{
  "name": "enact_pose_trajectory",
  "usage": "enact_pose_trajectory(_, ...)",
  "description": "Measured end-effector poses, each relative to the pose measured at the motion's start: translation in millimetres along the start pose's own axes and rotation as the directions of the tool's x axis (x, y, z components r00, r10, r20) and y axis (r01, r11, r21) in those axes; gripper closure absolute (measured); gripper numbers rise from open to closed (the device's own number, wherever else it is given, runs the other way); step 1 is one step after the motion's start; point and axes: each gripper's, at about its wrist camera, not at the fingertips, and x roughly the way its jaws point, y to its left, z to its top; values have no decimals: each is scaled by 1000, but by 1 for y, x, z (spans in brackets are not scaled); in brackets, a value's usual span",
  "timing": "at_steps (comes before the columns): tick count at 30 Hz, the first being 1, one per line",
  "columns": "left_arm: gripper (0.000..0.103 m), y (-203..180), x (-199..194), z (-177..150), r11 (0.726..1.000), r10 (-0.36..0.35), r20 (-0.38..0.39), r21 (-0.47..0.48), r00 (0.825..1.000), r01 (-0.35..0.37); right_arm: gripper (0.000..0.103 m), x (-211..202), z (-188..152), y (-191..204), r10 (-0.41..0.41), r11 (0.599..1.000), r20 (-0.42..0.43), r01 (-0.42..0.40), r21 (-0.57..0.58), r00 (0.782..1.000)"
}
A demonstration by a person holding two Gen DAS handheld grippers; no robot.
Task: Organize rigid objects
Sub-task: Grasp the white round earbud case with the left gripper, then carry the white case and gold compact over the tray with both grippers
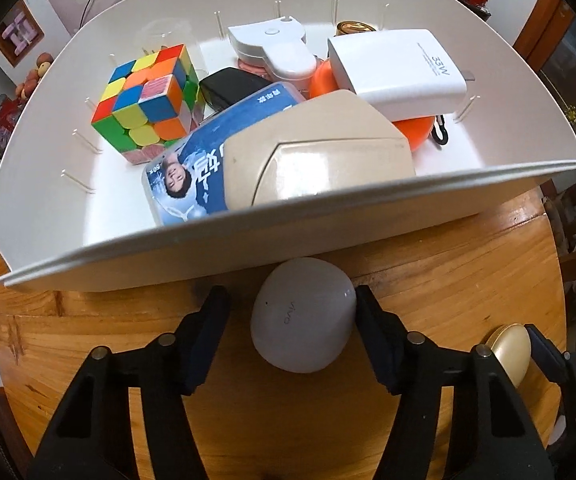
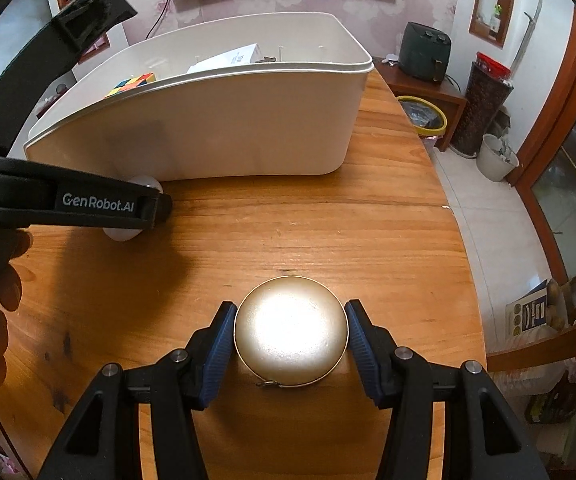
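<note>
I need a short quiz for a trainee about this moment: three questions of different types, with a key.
1. True or false: the white earbud case already lies inside the white bin.
2. Which object sits between the fingers of the right gripper? A) the Rubik's cube B) the round gold case C) the white charger
3. Fill in: the earbud case rests on the wooden ____, between the fingers of the left gripper.

Key: 1 false; 2 B; 3 table.
</note>
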Motion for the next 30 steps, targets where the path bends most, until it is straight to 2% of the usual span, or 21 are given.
enact_pose_trajectory(2, 49, -1, -1, -2, 1000, -20, 7, 8, 1000, 20, 48, 1, 1, -1, 0, 1000, -2, 0, 5, 1000)
enact_pose_trajectory(12, 49, 11, -19, -32, 998, -57, 18, 22, 998, 57, 48, -7, -2, 7, 18, 1000, 8, -18, -12, 1000)
enact_pose_trajectory(21, 49, 27, -92, -50, 993, -109, 80, 63, 991, 104, 48, -46, 7, 24, 47, 999, 64, -45, -24, 997)
enact_pose_trajectory(28, 49, 54, -147, -39, 994, -105, 124, 48, 987, 99, 48, -88, 30, 40, 84, 996, 126, -81, -26, 989)
enact_pose_trajectory(30, 49, 55, -150, -19, 994, -102, 136, 41, 985, 97, 48, -101, 41, 43, 106, 994, 145, -104, -15, 984)
